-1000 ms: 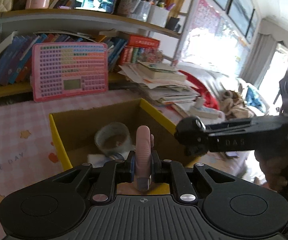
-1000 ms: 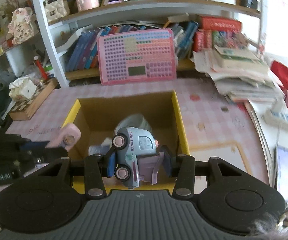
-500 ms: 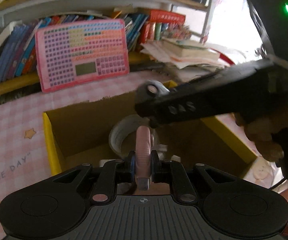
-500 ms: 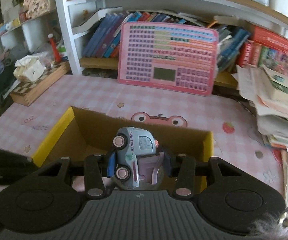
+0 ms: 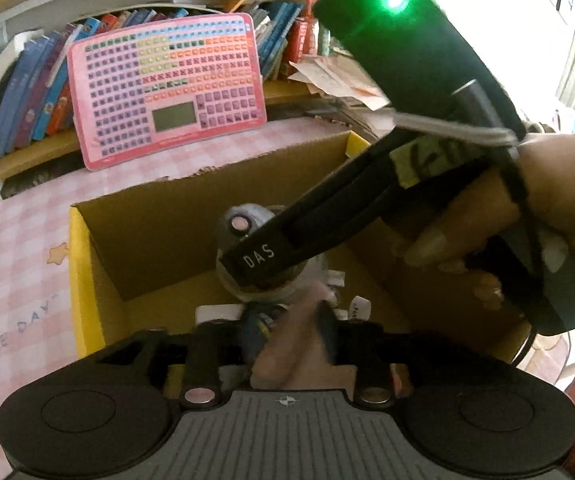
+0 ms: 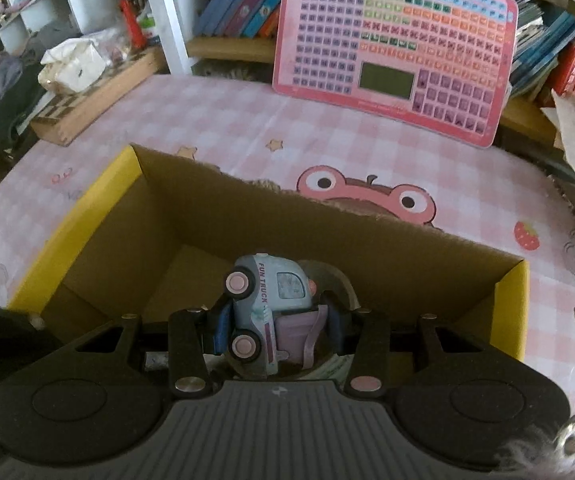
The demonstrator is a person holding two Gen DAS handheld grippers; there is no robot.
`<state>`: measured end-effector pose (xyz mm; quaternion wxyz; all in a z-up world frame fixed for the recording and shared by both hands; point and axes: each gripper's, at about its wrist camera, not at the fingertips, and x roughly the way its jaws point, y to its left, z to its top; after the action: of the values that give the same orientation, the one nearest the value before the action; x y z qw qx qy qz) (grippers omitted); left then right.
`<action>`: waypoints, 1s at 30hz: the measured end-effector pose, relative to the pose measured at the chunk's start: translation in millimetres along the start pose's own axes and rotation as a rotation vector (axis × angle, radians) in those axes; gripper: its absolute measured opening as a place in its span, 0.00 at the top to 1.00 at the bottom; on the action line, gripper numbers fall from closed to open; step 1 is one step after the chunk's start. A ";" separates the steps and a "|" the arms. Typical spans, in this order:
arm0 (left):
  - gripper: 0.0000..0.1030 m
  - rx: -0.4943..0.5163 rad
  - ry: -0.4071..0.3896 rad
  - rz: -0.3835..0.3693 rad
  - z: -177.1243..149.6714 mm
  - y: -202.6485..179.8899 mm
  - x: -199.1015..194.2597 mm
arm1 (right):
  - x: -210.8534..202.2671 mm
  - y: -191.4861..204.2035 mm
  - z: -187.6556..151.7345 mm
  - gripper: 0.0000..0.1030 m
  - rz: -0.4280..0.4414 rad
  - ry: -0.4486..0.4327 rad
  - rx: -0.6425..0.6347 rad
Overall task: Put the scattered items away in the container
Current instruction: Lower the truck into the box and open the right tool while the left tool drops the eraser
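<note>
Both grippers lowered over one cardboard box [image 6: 87,216], left gripper [image 5: 287,320] jaws just opened, pink item [image 5: 287,344] loose between, right gripper [image 6: 277,328] clamping one toy truck [image 6: 267,300].

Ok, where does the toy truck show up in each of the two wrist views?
Left wrist: toy truck at centre, mostly hidden behind the right gripper.
Right wrist: toy truck at lower centre, clamped between the fingers.
Shared landmark: the pink keyboard toy leaning on the bookshelf.
</note>
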<state>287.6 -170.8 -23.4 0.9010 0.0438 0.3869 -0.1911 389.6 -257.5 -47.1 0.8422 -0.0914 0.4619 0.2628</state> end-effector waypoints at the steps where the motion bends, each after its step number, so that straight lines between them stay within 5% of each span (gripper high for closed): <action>1: 0.37 0.000 -0.008 0.010 -0.5 -0.5 -2.2 | 1.4 0.2 -0.2 0.59 0.000 0.003 0.000; 4: 0.30 -0.009 -0.026 0.020 -2.6 -1.1 -9.4 | 3.9 1.0 -0.2 0.58 0.006 0.006 -0.001; 15: 0.11 -0.053 -0.112 0.102 -8.8 4.0 -44.7 | -21.1 7.6 0.7 0.20 0.001 -0.078 -0.002; 30: 0.04 -0.118 -0.257 0.208 -44.5 20.6 -124.1 | -96.6 30.3 -28.7 0.14 -0.066 -0.228 0.048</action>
<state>187.2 -103.2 32.9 0.9590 0.0057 0.2723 -0.0779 310.6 -277.8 19.4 0.8993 -0.0560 0.3662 0.2326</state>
